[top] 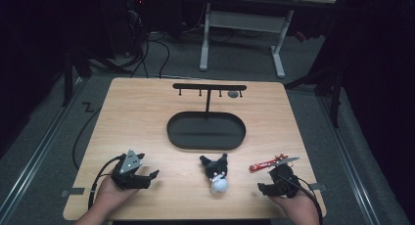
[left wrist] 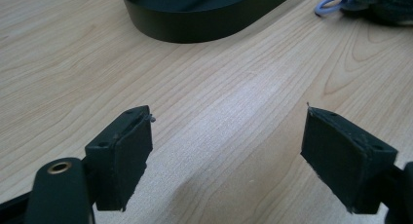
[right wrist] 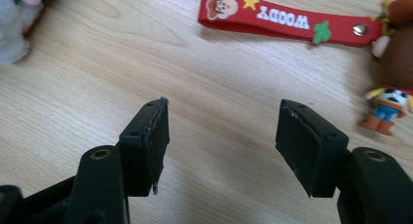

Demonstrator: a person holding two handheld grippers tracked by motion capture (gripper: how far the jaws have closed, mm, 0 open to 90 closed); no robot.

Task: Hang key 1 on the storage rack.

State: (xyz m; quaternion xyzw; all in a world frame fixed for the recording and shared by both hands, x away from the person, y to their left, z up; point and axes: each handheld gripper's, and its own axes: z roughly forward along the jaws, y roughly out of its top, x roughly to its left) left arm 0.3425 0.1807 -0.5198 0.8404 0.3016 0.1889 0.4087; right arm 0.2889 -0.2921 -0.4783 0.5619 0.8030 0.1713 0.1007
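Note:
A black-and-white plush toy (top: 218,173) lies near the table's front edge, between my two grippers. A red strap printed WOODY (right wrist: 272,19) lies on the wood just ahead of my right gripper (right wrist: 224,104), with a small cowboy figure (right wrist: 397,58) at its right end. In the high view the strap (top: 264,164) sits right beside the right gripper (top: 272,180). Its jaws are open over bare wood with nothing between them. My left gripper (top: 149,168) rests at the front left, open and empty (left wrist: 229,117), aimed toward the black oval tray (left wrist: 195,24).
The oval tray (top: 171,132) lies mid-table, with a black T-shaped hook rack (top: 209,87) rising behind it and a small grey thing (top: 234,94) hanging at its right end. The plush (left wrist: 384,5) has a lilac loop (left wrist: 328,5). Dark floor and a desk frame lie beyond.

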